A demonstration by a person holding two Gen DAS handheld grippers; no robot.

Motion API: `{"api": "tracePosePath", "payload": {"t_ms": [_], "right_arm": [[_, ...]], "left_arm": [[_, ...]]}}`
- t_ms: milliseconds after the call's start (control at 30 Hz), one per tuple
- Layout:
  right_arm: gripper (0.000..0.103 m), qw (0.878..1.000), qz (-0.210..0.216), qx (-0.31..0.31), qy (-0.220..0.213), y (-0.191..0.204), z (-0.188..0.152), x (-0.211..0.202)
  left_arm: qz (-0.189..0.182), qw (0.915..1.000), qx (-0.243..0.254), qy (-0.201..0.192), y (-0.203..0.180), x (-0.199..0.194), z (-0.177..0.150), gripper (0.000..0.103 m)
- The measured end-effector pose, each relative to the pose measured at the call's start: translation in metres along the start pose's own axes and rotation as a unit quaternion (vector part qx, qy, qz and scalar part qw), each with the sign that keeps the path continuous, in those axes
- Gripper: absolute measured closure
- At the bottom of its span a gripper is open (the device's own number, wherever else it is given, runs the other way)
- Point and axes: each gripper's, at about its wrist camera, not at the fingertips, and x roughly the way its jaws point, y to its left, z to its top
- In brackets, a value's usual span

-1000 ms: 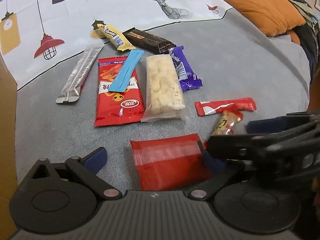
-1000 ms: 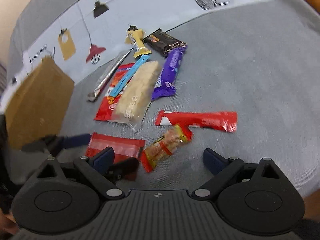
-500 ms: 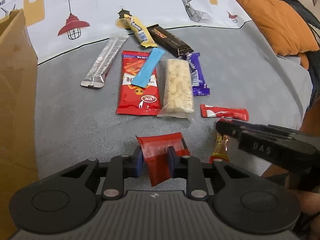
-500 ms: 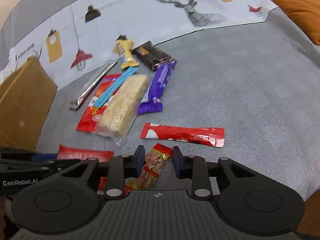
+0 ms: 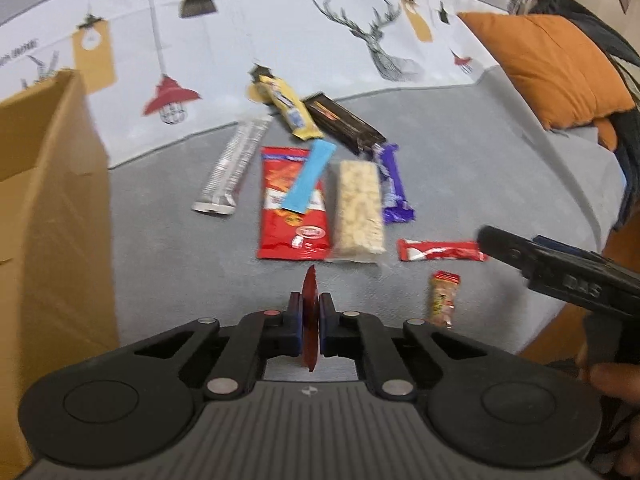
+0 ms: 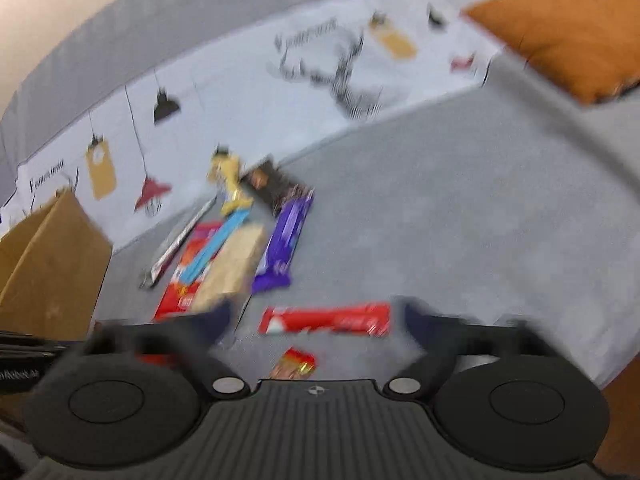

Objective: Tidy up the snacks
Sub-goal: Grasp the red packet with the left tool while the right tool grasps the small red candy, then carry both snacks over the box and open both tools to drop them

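Your left gripper [image 5: 310, 322] pinches a thin red packet [image 5: 310, 300] edge-on, only a narrow strip between the pads. Risk: it slides out or twists on the way to the cardboard box [image 5: 48, 208] left of the fingers.

Your right gripper [image 6: 316, 320] is opening, jaws spread, nothing between them. The small nut bar [image 6: 294, 364] lies on the grey cover [image 6: 460, 220] just under the fingers, loose. Risk: it is left behind, or a blurred re-grab nudges it or catches the red stick pack [image 6: 324, 319] just ahead.

The remaining snacks lie farther ahead of both grippers, overlapping; a pick there may drag a neighbour.

Writing: the printed cloth [image 5: 240, 40] seems to read "Forever Home", uncertain; wrapper labels too blurred.
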Motion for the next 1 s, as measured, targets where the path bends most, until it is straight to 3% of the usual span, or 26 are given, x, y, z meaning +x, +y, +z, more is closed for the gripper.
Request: {"api": "tracePosePath", "payload": {"t_ms": [100,167,200,300,400,433,600,700,867,1000], "right_arm": [[0.007,0.999,0.018,-0.018,0.032,0.002,-0.007,0.007],[0.021,0.996,0.022,-0.019,0.089,0.005,-0.018,0.024],[0.024,0.993,0.026,-0.016,0.11,0.005,-0.023,0.03],[0.033,0.992,0.031,-0.057,0.109,0.022,-0.029,0.037],[0.061,0.988,-0.003,-0.119,0.098,0.04,-0.035,0.043],[0.082,0.988,-0.01,-0.122,0.093,0.04,-0.033,0.044],[0.083,0.992,0.016,-0.084,0.089,0.038,-0.02,0.043],[0.083,0.993,0.097,-0.041,0.05,0.038,-0.007,0.026],[0.083,0.989,0.14,-0.007,0.039,0.052,0.0,0.009],[0.083,0.987,0.16,-0.018,0.03,0.081,0.001,-0.008]], "left_arm": [[0.0,1.0,0.002,0.005,0.005,-0.004,-0.007,0.095],[-0.014,0.9999,0.002,0.009,0.005,-0.001,-0.013,0.094],[-0.009,0.9998,0.008,0.014,0.003,0.003,-0.015,0.094],[-0.003,0.9991,0.007,0.043,0.003,0.023,-0.018,0.094],[-0.028,0.9975,-0.024,0.06,0.01,0.04,-0.021,0.097],[-0.024,0.9975,-0.026,0.061,0.012,0.041,-0.02,0.097],[-0.011,0.9991,-0.018,0.037,0.014,0.023,-0.009,0.097],[-0.002,0.9996,-0.02,0.017,0.017,-0.002,-0.002,0.097],[0.028,0.9993,-0.02,-0.015,0.022,-0.055,-0.002,0.097],[0.047,0.9974,-0.045,-0.032,0.04,-0.102,-0.01,0.097]]}}
